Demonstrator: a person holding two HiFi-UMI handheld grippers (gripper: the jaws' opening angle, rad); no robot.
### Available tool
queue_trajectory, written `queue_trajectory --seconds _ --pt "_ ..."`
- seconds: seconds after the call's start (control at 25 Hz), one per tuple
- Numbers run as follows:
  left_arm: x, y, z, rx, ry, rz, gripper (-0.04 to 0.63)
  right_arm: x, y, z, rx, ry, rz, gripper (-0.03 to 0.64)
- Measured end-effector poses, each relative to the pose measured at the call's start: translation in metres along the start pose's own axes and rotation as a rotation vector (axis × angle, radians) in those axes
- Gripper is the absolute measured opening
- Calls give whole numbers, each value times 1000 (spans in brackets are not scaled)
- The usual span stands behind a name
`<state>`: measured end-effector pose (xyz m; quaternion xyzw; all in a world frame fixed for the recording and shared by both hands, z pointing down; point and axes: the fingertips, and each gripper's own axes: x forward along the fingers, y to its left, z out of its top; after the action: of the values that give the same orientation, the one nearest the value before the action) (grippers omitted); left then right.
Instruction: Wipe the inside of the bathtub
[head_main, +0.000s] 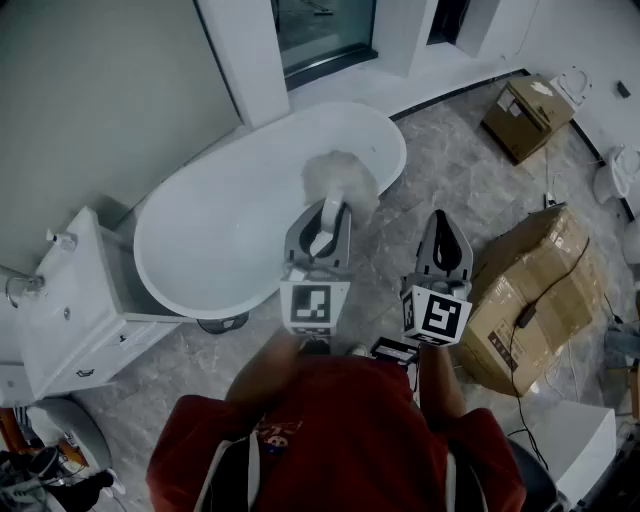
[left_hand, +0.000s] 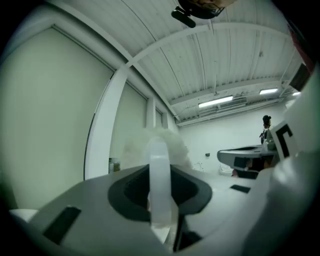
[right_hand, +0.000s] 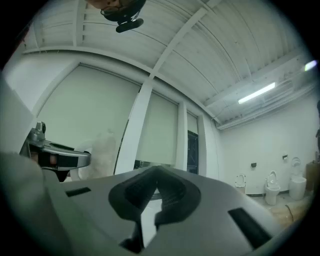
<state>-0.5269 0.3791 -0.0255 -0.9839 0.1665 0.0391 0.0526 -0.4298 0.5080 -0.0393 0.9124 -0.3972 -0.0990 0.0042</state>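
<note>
L gripper jaws clamped on handle of fluffy duster; R gripper jaws closed, nothing btwn.

Grey veined floor is carrying every fixture in view. A white freestanding bathtub is standing on it at the centre left, running from near left to far right. A white cabinet is sitting just beside the tub's near-left end. A large cardboard box is lying on the floor at the right, with a black cable trailing over it. A smaller cardboard box is resting farther off at the right. A white block is standing at the near right.
</note>
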Motion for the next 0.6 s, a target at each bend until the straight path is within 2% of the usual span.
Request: queue_trajectory --seconds 0.12,0.24,0.48,0.6 --pt "0 5 2 -39 -11 12 95 4 10 1 -6 -6 9 12" --pt "0 13 1 -21 -19 5 94 9 19 -1 -9 -1 14 12" --pt "-1 46 4 -66 -33 20 94 22 51 0 -7 -2 26 12" --pt "0 60 -1 -52 -34 3 95 28 64 -4 -15 6 20 12"
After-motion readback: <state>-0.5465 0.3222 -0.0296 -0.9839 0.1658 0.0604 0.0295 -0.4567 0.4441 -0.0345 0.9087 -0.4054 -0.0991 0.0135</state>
